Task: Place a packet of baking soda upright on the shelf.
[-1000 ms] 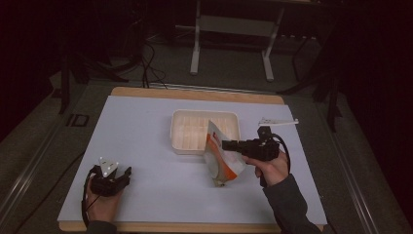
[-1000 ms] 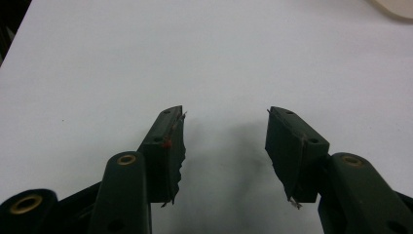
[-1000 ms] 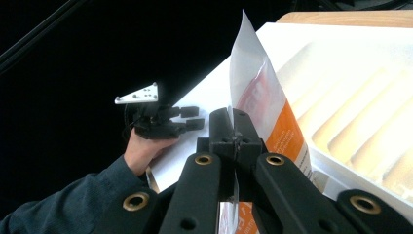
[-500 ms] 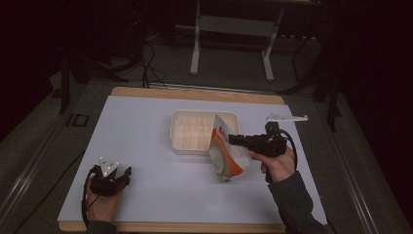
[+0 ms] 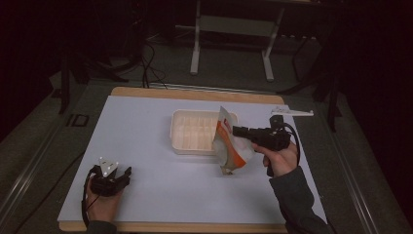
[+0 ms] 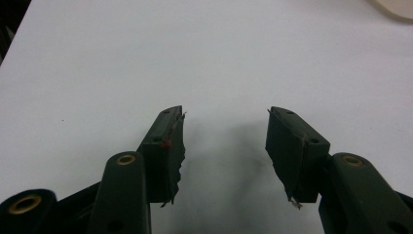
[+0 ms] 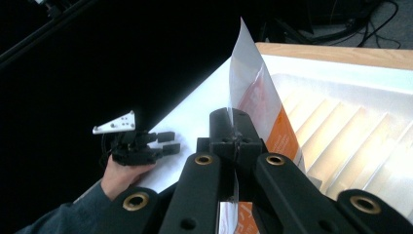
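My left gripper point(image 5: 113, 177) rests low on the white table point(image 5: 146, 136), jaws wide and empty. At centre sits the ribbed tray point(image 5: 192, 131). My right gripper point(image 5: 237, 130) pinches the orange-and-white pouch point(image 5: 230, 146), tilted against the tray's right edge.

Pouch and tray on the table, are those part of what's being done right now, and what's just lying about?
In the job:
- pouch, clamped in the right gripper
- tray, beside the pouch

Lying about:
- white bracket at the table's far right
- left gripper, open on the table

Pouch point(image 5: 232, 145) carried rightward, now tilted at tray's point(image 5: 187, 130) right end (lower corner on table).
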Demonstrator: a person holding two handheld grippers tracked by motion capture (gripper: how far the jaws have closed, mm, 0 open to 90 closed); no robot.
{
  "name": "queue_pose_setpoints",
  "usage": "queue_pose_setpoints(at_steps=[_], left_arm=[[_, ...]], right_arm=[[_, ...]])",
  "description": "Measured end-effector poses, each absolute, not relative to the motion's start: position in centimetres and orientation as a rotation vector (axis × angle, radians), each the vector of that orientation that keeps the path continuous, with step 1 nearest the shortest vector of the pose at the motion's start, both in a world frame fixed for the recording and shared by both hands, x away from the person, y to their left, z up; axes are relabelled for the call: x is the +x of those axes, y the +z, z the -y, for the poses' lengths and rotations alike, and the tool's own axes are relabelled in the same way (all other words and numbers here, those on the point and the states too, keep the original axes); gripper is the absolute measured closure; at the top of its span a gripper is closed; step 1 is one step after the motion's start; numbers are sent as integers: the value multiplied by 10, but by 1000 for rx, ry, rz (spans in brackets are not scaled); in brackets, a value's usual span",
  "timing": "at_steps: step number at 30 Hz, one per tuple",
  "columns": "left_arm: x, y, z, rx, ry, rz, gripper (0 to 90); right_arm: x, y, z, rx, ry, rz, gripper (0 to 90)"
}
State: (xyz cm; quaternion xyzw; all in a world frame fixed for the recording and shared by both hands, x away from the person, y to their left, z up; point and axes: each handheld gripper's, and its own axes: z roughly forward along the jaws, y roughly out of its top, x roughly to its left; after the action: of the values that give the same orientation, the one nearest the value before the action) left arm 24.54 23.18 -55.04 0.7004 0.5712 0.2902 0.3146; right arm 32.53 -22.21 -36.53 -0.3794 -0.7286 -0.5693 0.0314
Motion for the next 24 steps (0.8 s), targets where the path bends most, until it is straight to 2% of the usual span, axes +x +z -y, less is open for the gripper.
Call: queue_pose_setpoints(at_steps=[24], left_arm=[[246, -550, -232, 1846, 764, -1505, 481]], right_arm=[[350, -354, 226, -1386, -1830, 2262, 900]])
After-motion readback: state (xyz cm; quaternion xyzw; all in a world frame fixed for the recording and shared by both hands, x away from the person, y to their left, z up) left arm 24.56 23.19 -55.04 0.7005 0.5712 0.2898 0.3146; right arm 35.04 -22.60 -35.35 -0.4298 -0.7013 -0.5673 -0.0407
